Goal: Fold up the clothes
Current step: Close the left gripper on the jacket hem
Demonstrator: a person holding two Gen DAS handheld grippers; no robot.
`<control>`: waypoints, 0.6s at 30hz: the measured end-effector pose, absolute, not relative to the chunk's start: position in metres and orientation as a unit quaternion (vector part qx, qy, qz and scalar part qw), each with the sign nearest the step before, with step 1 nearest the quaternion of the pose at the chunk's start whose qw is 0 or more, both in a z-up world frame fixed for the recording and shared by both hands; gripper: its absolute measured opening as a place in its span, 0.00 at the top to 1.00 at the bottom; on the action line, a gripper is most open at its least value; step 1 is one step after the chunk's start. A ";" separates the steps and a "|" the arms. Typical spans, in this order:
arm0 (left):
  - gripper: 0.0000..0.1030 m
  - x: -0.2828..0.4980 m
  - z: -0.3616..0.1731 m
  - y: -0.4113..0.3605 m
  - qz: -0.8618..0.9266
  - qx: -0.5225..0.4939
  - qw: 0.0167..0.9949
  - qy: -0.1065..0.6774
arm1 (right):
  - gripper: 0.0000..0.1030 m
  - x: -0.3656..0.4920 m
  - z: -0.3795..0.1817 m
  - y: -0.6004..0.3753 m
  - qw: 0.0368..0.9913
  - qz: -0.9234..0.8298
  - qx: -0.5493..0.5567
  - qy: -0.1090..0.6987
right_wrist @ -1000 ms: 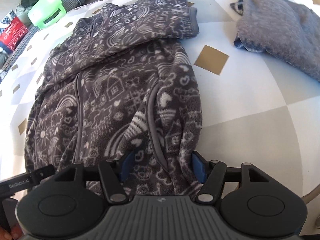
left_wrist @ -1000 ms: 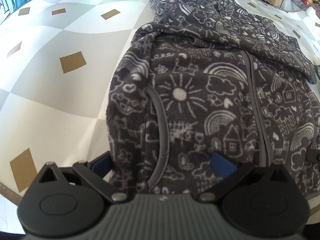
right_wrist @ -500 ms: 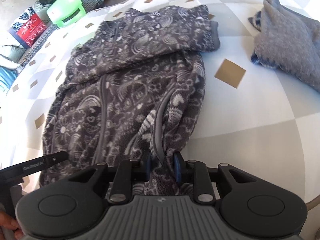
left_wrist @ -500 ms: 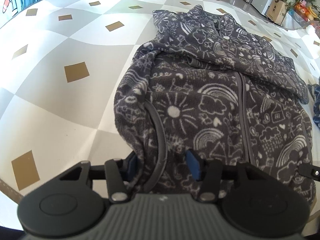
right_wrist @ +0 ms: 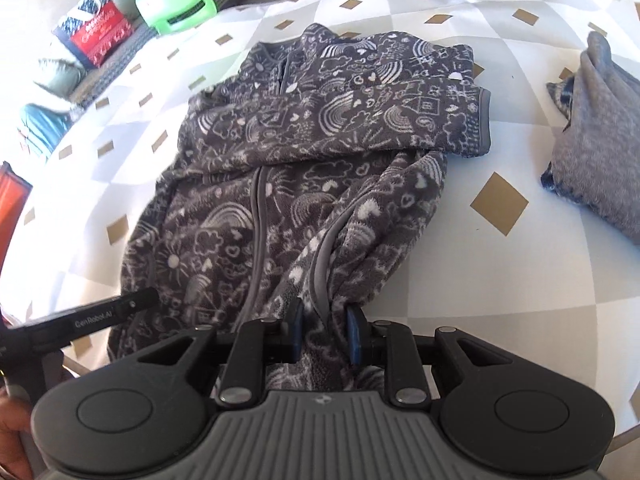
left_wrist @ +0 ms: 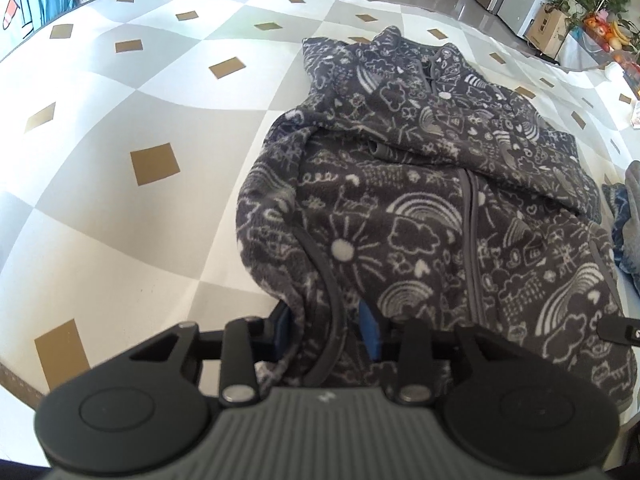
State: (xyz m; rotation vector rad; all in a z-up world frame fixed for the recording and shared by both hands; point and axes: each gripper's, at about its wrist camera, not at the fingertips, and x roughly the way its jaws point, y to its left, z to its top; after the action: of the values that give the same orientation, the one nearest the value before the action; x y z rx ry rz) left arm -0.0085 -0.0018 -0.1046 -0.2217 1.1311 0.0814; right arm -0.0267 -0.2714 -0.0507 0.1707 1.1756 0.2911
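Observation:
A dark grey fleece jacket (left_wrist: pixel 440 208) with white doodle print lies zipped on the checked tablecloth (left_wrist: pixel 120 208), one sleeve folded across its chest (right_wrist: pixel 360 112). My left gripper (left_wrist: pixel 324 330) is at the near left corner of the hem. Its jaws are closing, and bunched fleece with a pocket seam is squeezed between the blue pads. My right gripper (right_wrist: pixel 323 330) is shut on the hem's near right corner, and the fabric there is pulled up into a ridge. The left gripper's black body (right_wrist: pixel 100 314) shows at the left of the right wrist view.
A folded grey garment (right_wrist: pixel 600 140) lies to the right of the jacket. Beyond the table's far side sit a green plastic stool (right_wrist: pixel 176 4) and piled cushions and bags (right_wrist: pixel 96 32). The table edge (left_wrist: pixel 16 376) runs close below both grippers.
Both grippers went from open around the hem to closed on it. The gripped corners have risen and the fleece bunches up; more of the table shows.

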 end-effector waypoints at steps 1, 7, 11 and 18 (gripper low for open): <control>0.65 -0.010 -0.109 0.001 0.040 -0.109 0.834 0.540 | 0.79 -0.028 -0.053 -0.271 0.819 0.136 0.072 0.553; 0.45 -0.020 -0.125 0.015 0.055 -0.121 0.821 0.555 | 0.74 -0.029 -0.086 -0.282 0.803 0.096 0.078 0.583; 0.32 -0.024 -0.129 0.016 0.050 -0.127 0.815 0.563 | 0.68 -0.028 -0.099 -0.293 0.794 0.080 0.083 0.597; 0.23 -0.034 -0.129 0.015 0.046 -0.114 0.816 0.565 | 0.55 -0.033 -0.104 -0.320 0.786 0.062 0.128 0.602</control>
State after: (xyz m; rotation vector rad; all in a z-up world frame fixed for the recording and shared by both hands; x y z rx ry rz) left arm -0.0340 0.0149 -0.1294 -0.2430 1.2051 0.0974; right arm -0.0334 -0.3196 -0.1041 0.2754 1.2972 0.1345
